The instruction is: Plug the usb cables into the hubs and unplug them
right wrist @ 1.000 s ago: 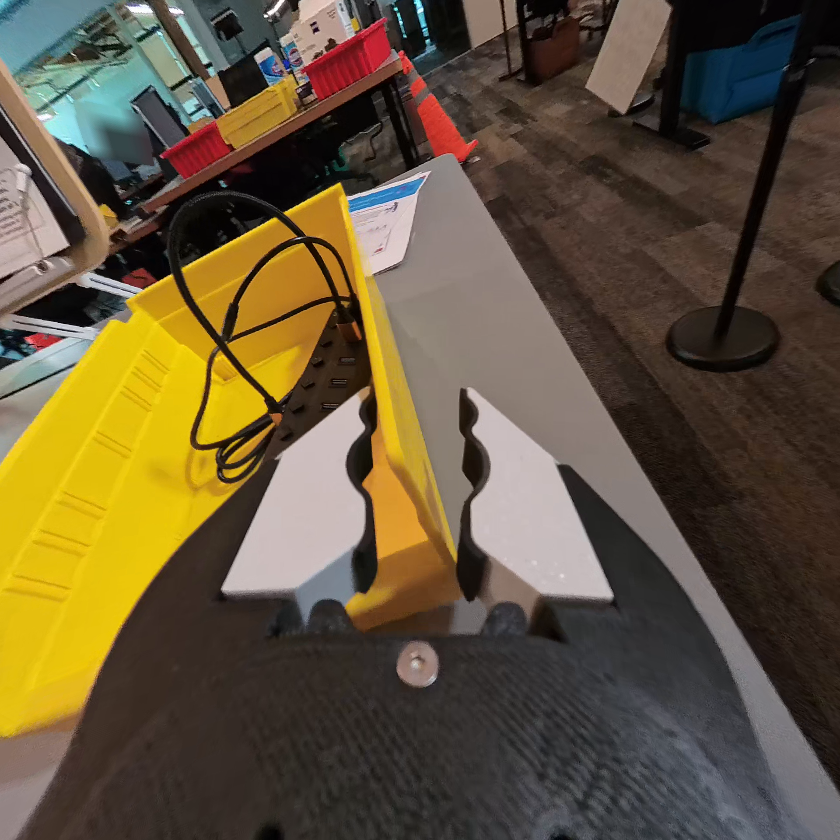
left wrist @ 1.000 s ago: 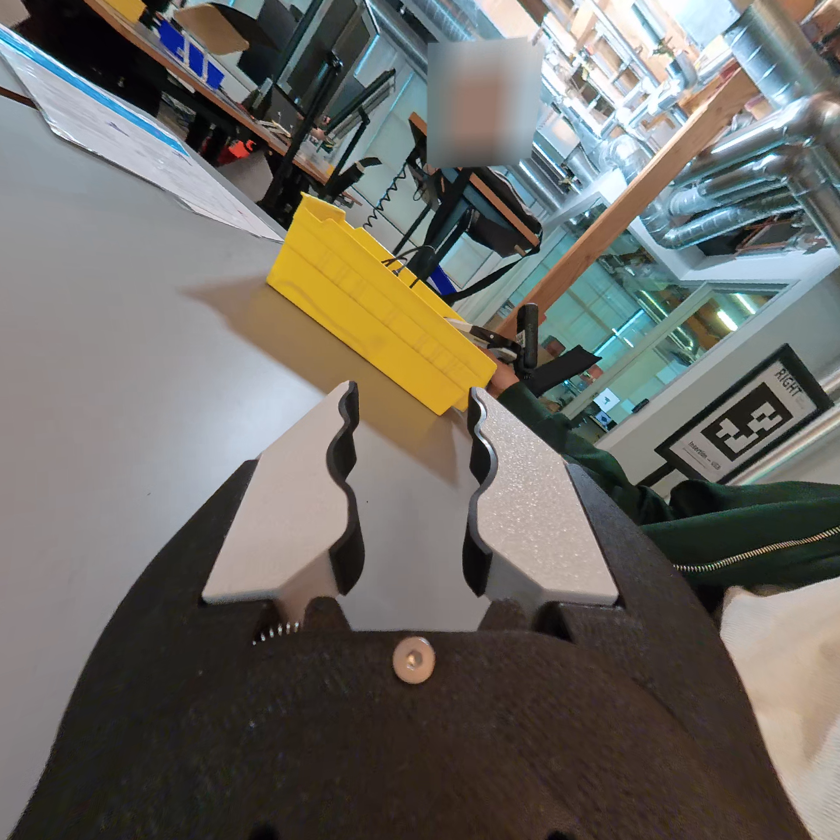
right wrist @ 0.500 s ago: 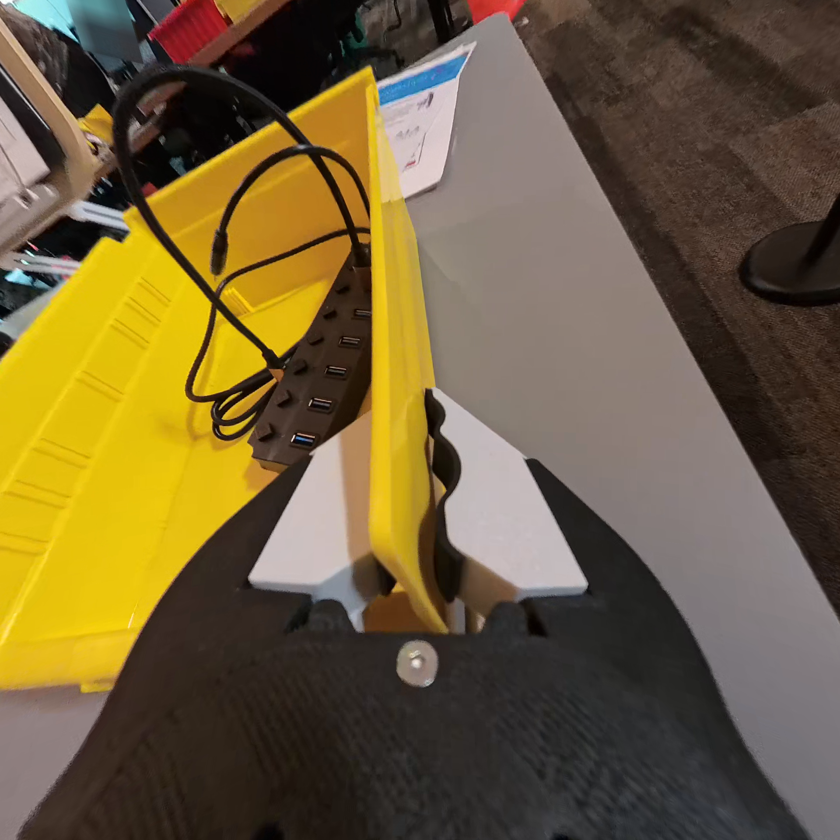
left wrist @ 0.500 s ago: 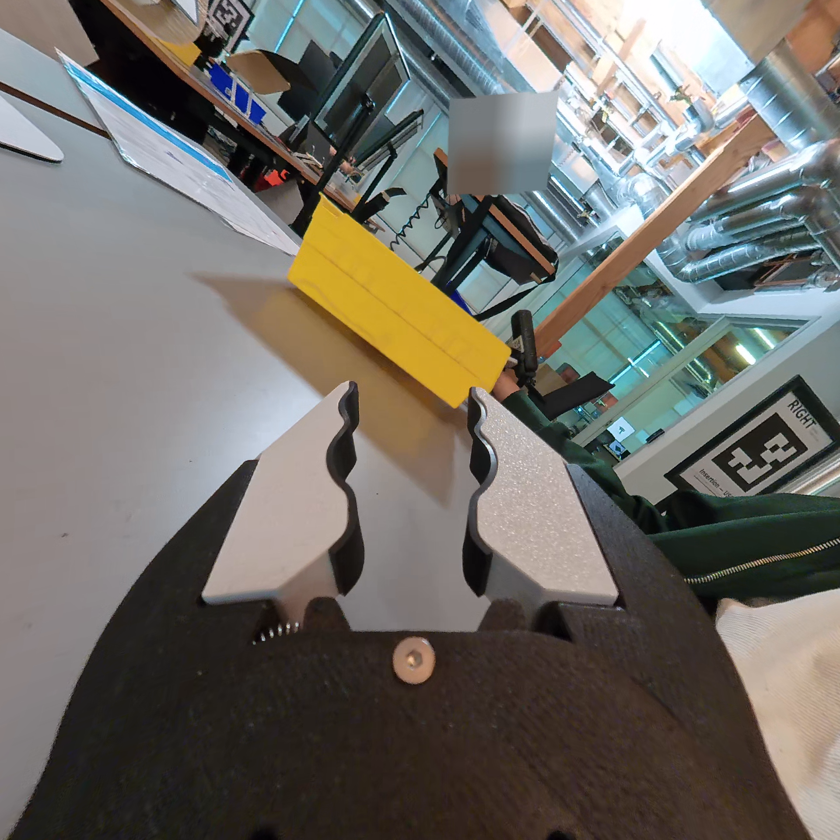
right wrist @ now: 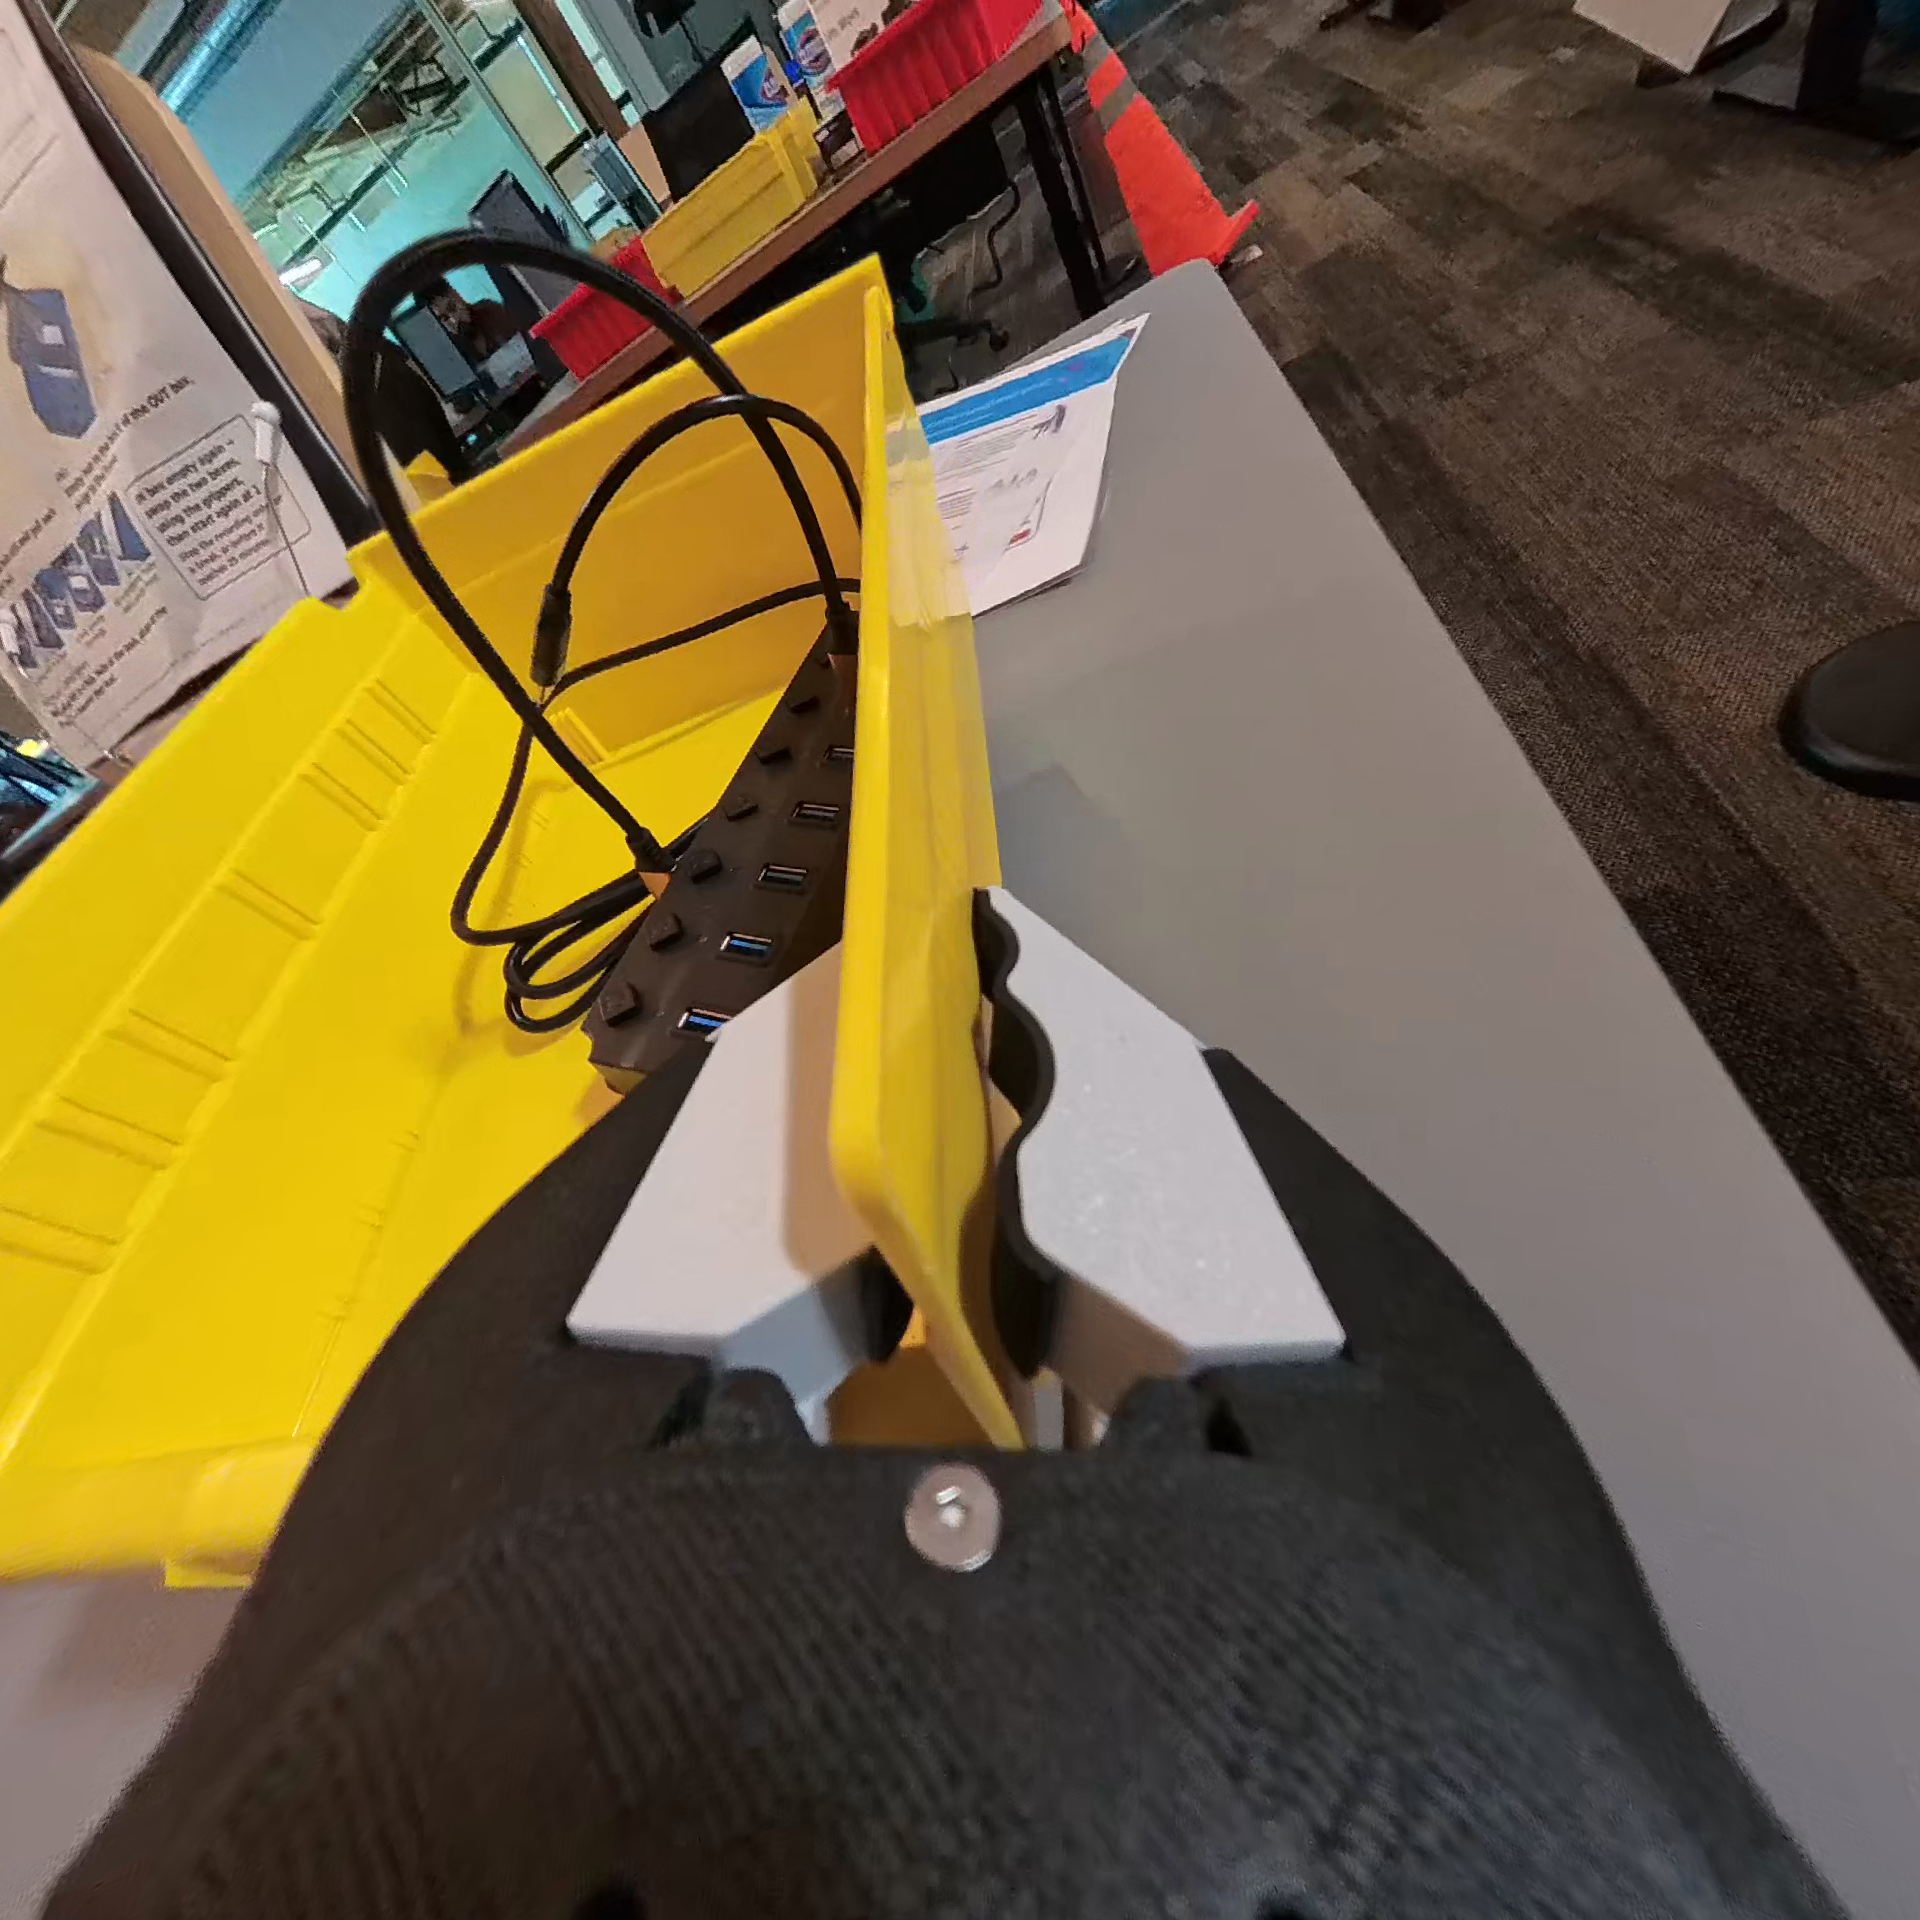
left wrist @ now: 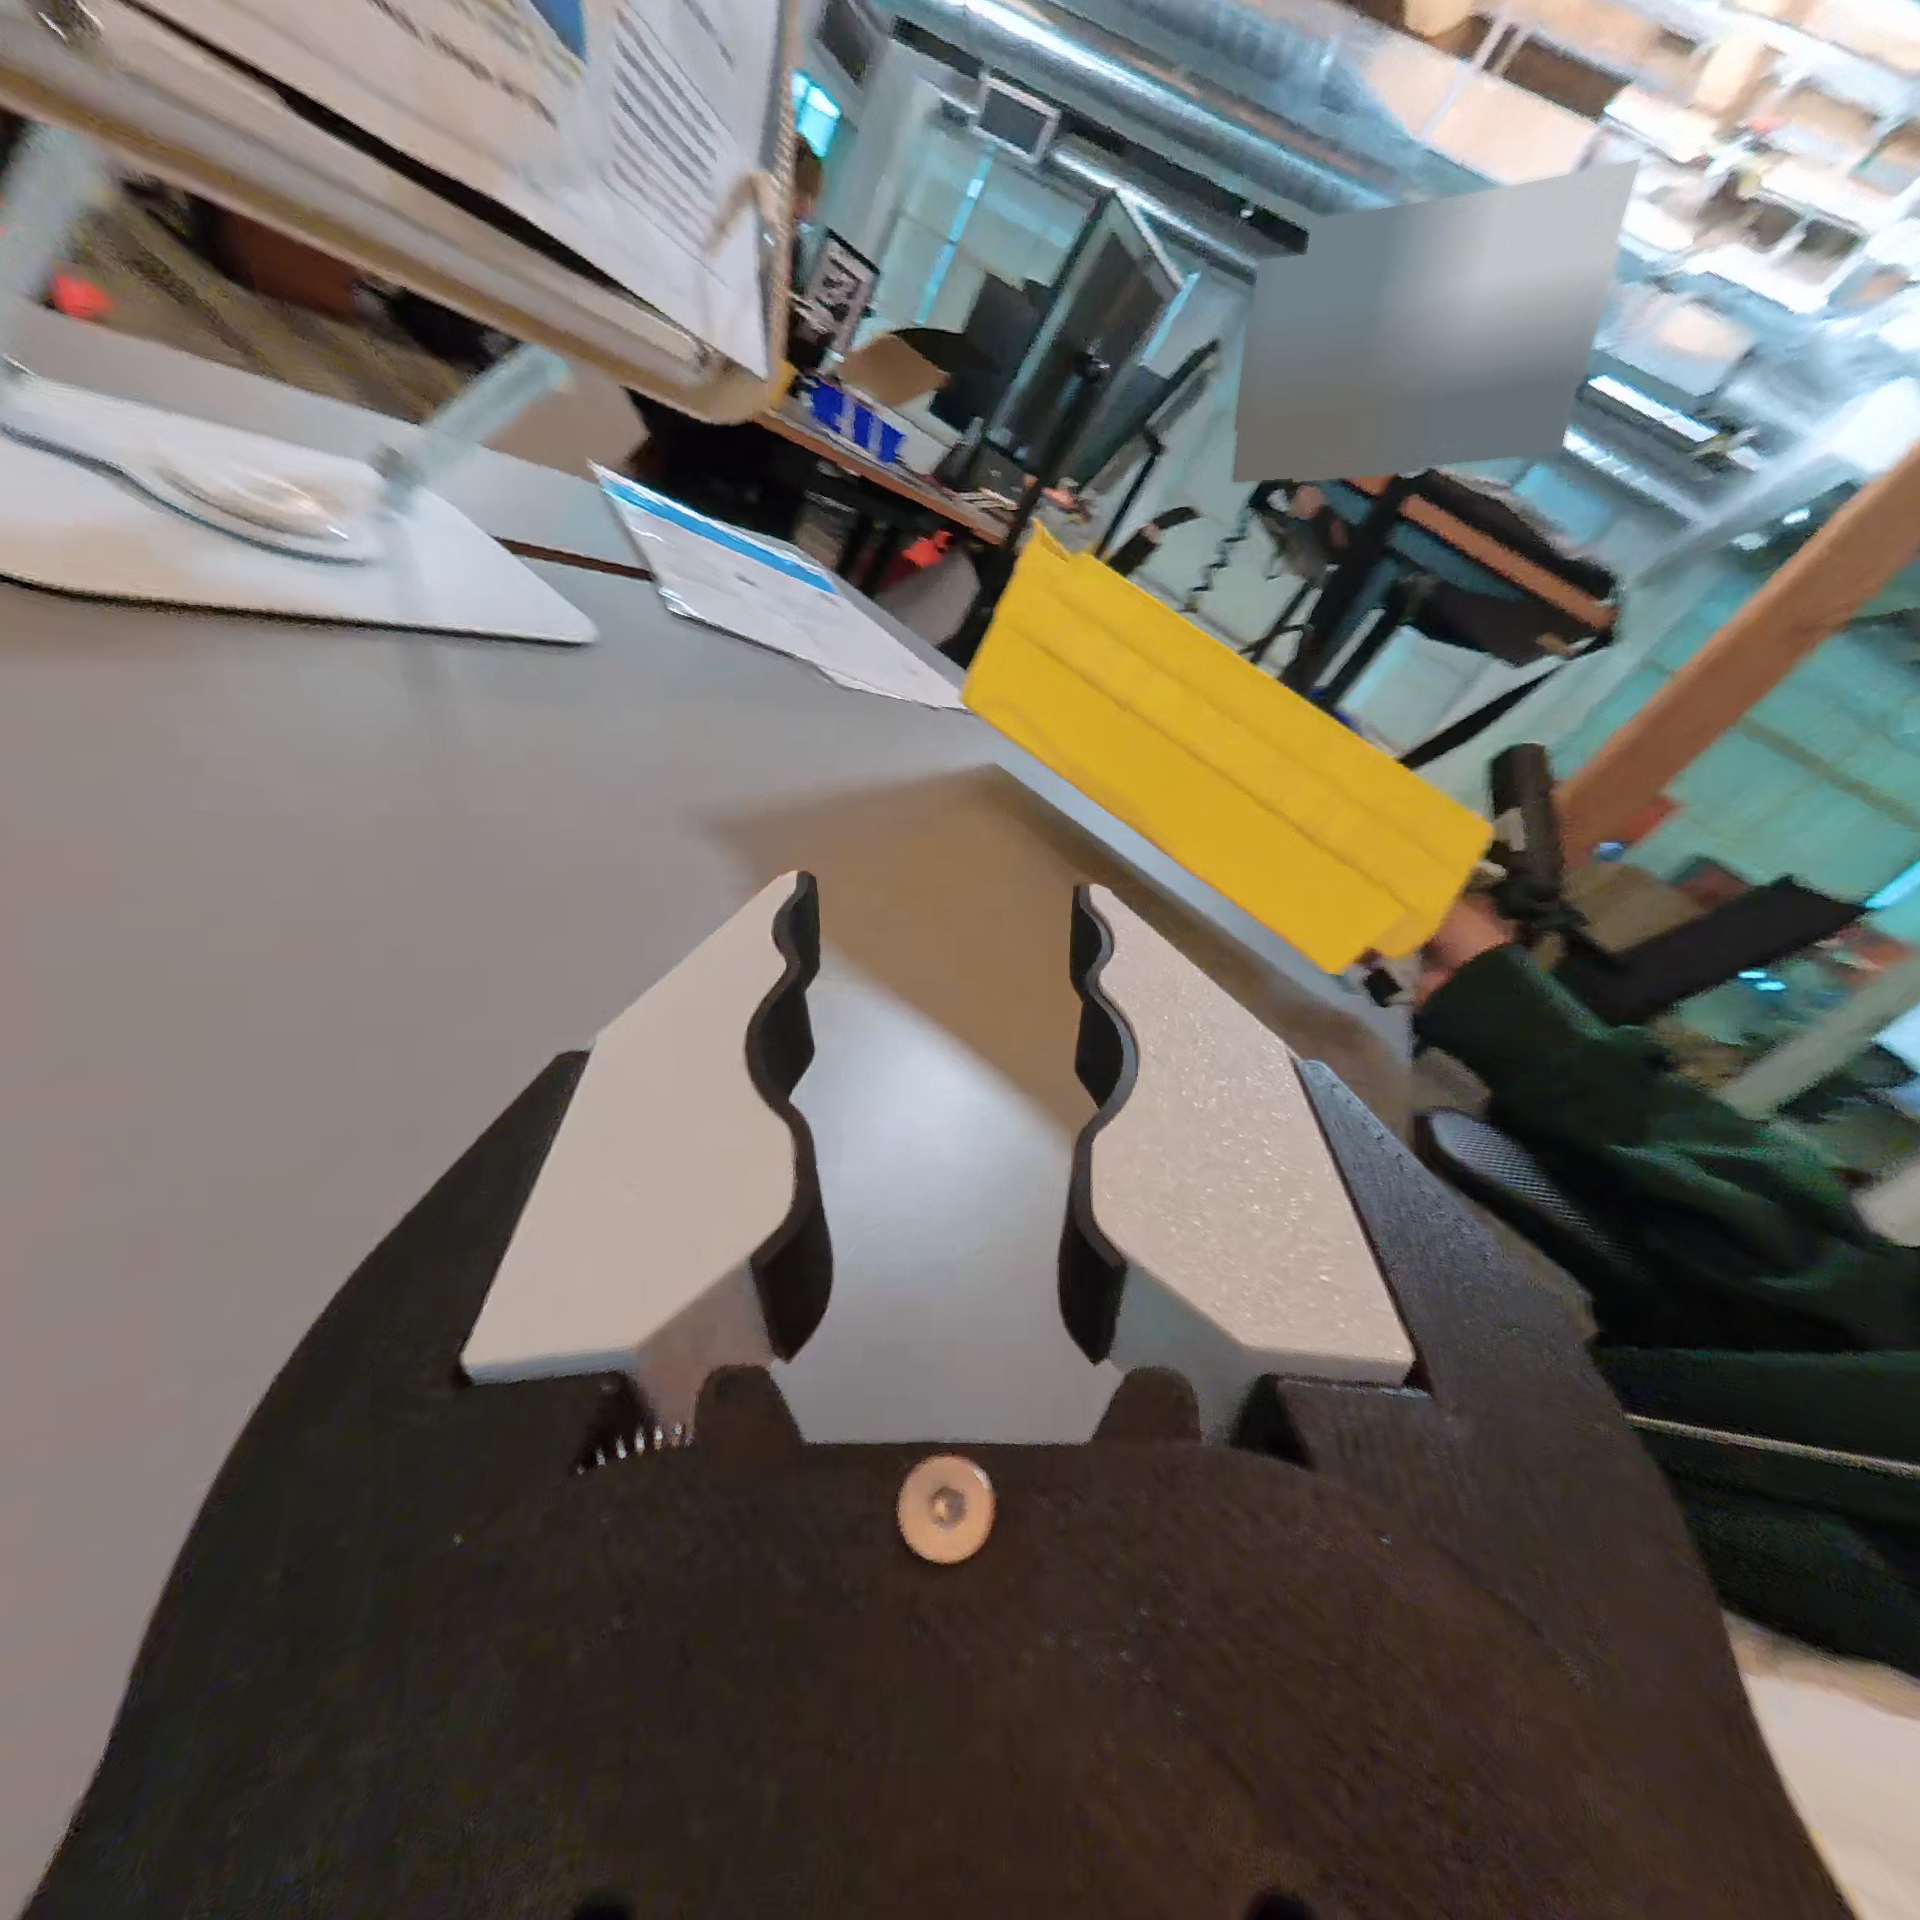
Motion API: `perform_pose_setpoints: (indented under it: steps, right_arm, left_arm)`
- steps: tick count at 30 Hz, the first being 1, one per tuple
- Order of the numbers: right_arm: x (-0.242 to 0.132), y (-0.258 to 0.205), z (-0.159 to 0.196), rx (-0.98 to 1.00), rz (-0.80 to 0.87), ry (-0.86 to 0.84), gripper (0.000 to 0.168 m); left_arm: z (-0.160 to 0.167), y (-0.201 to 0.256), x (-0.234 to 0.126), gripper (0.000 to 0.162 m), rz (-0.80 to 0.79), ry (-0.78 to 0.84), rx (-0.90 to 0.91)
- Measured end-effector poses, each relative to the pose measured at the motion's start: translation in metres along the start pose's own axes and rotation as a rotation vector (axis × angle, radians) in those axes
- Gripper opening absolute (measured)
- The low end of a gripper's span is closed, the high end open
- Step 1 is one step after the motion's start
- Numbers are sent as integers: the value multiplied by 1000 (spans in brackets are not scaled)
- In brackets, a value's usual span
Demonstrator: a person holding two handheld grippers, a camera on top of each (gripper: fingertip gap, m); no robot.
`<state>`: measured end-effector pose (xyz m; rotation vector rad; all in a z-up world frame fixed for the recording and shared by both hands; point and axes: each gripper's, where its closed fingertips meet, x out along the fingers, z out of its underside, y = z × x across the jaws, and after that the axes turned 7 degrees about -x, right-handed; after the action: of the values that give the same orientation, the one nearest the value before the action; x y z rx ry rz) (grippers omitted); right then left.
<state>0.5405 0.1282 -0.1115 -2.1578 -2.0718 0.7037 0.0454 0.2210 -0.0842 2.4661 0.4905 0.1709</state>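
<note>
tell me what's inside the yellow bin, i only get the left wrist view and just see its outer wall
Observer: A black usb hub lies inside the yellow bin, against the right wall.
Operator: any cables in there
Observer: Yes, black cables loop up above the hub, and one plug meets its left edge.
Operator: is the right gripper holding anything
Observer: The right gripper is shut on the bin's right wall, one finger inside and one outside.
Operator: ports free?
Observer: The upward-facing ports that show are empty.
</note>
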Motion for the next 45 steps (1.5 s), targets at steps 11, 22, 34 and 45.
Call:
perform_pose_setpoints:
  steps: [11, 22, 34, 45]
  right_arm:
    - [16, -31, 11, -89, -46, -73, 4]
    - [51, -86, 21, -153, -164, -134, 6]
    - [101, -191, 37, -220, -333, -170, 7]
    - [139, -374, 98, -314, -484, -133, 6]
  left_arm:
    - [-78, -36, -59, 79, -395, 311, 296]
    - [-140, -71, -213, 84, -952, 253, 488]
    - [-45, -148, -265, 67, -1244, -148, 437]
    - [-95, -111, -303, 4, -1248, 30, 472]
